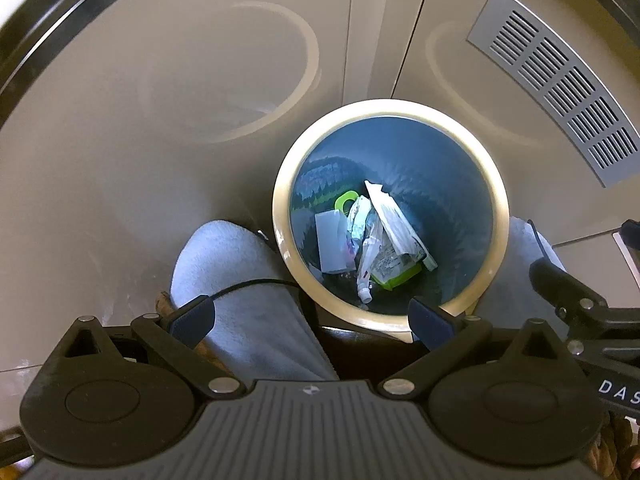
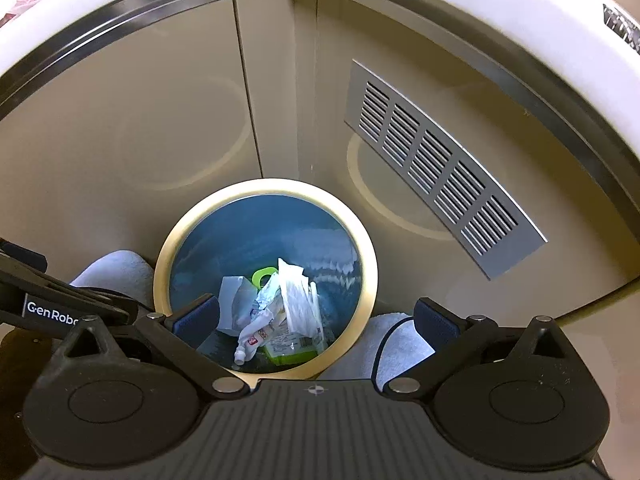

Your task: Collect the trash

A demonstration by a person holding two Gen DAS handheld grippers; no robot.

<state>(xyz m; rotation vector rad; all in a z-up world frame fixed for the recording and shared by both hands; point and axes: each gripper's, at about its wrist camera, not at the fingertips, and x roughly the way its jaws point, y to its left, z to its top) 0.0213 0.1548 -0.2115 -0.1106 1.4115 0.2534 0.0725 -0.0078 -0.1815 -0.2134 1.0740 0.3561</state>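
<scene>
A round bin with a cream rim (image 1: 280,184) and blue inside stands on the floor against beige cabinet doors; it shows in the right wrist view too (image 2: 370,264). Inside lies trash (image 1: 376,240): white crumpled wrappers, a squeezed tube, a green packet, a grey card, also in the right wrist view (image 2: 280,312). My left gripper (image 1: 312,316) is open and empty above the bin's near rim. My right gripper (image 2: 316,318) is open and empty above the bin. The right gripper's arm shows in the left wrist view (image 1: 580,312).
Two feet in pale blue slippers (image 1: 236,288) (image 2: 400,352) stand either side of the bin. A grey vent grille (image 2: 432,168) sits in the right cabinet door (image 2: 520,160). A white counter edge (image 2: 480,8) runs above.
</scene>
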